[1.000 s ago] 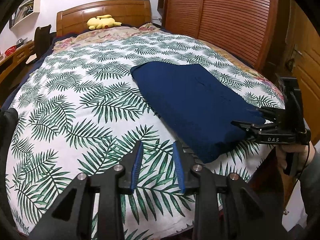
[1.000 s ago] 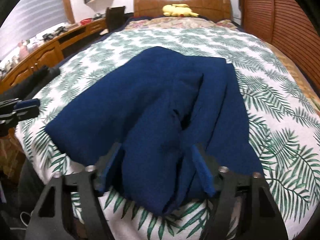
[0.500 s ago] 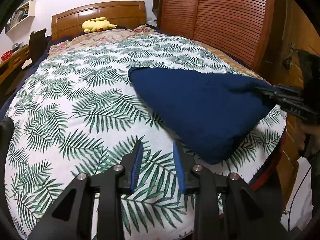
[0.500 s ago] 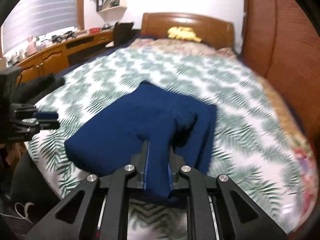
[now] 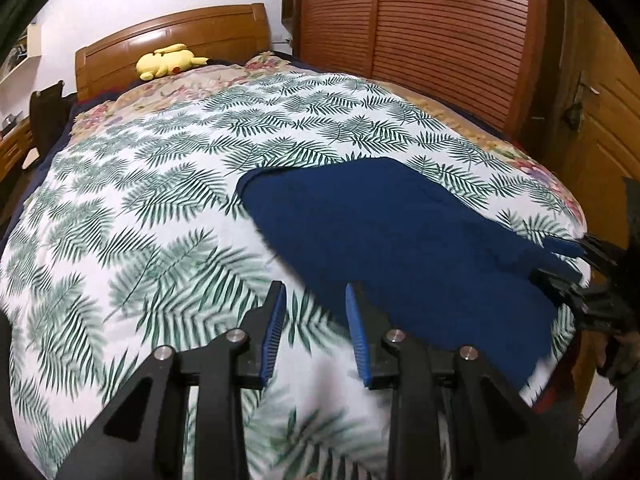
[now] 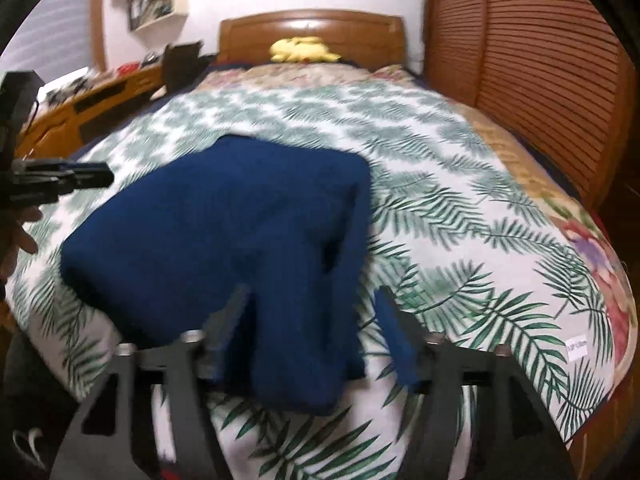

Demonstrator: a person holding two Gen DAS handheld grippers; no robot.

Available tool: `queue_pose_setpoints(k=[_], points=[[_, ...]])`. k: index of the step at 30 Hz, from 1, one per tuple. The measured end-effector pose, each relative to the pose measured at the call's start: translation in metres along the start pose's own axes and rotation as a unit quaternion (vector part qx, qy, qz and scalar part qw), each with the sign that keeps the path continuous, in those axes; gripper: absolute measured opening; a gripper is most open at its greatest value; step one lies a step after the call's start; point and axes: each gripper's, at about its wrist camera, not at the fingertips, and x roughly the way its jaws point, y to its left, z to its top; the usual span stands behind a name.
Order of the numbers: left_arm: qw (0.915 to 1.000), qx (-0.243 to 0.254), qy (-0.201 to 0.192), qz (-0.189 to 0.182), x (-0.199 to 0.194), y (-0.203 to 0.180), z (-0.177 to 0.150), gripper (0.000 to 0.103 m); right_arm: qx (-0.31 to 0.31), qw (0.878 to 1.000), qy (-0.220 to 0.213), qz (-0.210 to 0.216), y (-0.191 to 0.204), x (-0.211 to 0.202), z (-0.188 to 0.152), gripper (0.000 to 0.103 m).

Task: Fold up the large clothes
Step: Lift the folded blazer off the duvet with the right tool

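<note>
1. A dark blue folded piece of clothing (image 6: 224,248) lies on a bed cover, white with green fern leaves (image 5: 132,216). It sits near the foot end of the bed, toward the side where the brown slatted wooden wardrobe doors (image 5: 452,32) stand.

2. The right gripper (image 6: 310,308), black with blue pads, is opening its jaws. A hanging flap of the blue cloth is between them, but the pads do not press on it (the picture is blurry there, so the edges are soft). The flap droops over the edge of the bed.

3. The left gripper (image 5: 316,308), also black with blue pads, has its jaws a little apart. Nothing is between them. It points down at the leafy cover, just beside the near left edge of the blue cloth.

4. In the left wrist view, the right gripper (image 5: 560,262) shows at the far right, with its fingers at the corner of the blue cloth (image 5: 400,248).

5. In the right wrist view, the left gripper (image 6: 80,176) shows at the far left, above the cover and apart from the cloth. A hand (image 6: 16,236) is under it.

6. A yellow soft toy (image 5: 168,65) lies by the brown wooden headboard (image 5: 180,36) at the far end of the bed.

7. A flowery tan blanket (image 6: 588,240) peeks out along the edge of the bed by the wardrobe.

8. A long wooden desk (image 6: 76,108) with small things on it runs along the other side of the room.
</note>
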Motion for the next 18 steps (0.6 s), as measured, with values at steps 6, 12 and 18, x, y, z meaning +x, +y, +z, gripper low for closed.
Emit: queue_pose_setpoints(k=[6, 12, 18], points=[[0.9999, -0.001, 0.013, -0.004, 0.043, 0.008, 0.034, 0.029, 0.026, 0.999, 0.036, 0.023, -0.011, 0.025, -0.004, 0.082], [0.999, -0.005, 0.042, 0.016, 0.096, 0.027, 0.062, 0.03, 0.046, 0.996, 0.061, 0.052, -0.01, 0.042, -0.017, 0.083], [0.9962, -0.005, 0.073, 0.046, 0.144, 0.043, 0.065, 0.034, 0.053, 0.994, 0.063, 0.067, -0.013, 0.044, -0.021, 0.083]])
